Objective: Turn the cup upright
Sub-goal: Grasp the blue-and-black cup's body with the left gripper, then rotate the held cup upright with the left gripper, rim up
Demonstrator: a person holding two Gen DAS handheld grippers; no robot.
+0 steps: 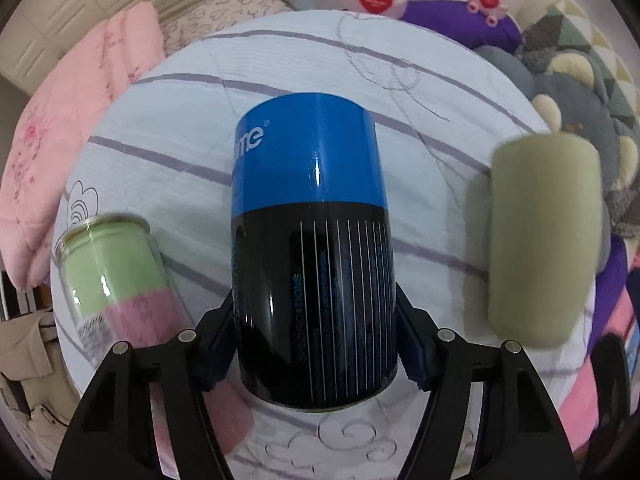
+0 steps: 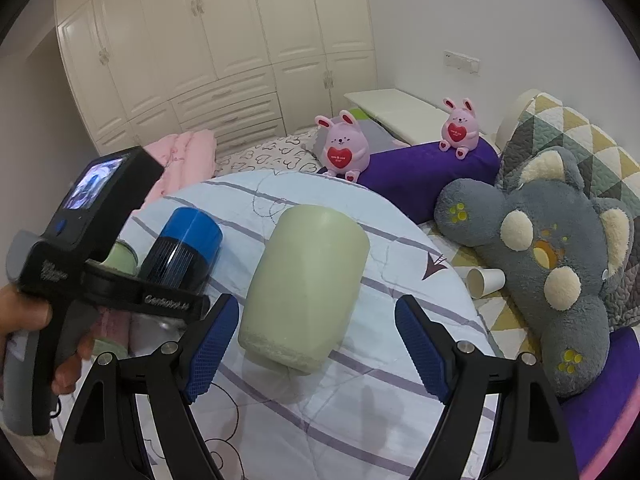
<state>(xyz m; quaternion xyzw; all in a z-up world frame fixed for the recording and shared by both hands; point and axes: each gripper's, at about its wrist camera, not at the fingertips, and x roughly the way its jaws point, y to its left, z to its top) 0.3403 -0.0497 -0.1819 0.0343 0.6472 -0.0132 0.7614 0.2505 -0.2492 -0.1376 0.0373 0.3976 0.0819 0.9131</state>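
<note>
Left gripper [image 1: 314, 346] clamps blue-black cup [image 1: 312, 248], blue end pointing away.

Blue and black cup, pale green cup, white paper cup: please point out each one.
Blue and black cup [image 1: 316, 240], left wrist view, middle of its side.
Pale green cup [image 2: 304, 284], right wrist view, its side wall.
White paper cup [image 2: 486, 282], right wrist view, its side.

Your left gripper [image 1: 314, 344] clamps its jaws on a blue-and-black cup [image 1: 312, 248] over the striped bed [image 1: 168, 152], between a green-and-pink glass jar [image 1: 116, 276] and a blurred pale green cup [image 1: 540, 236].
</note>
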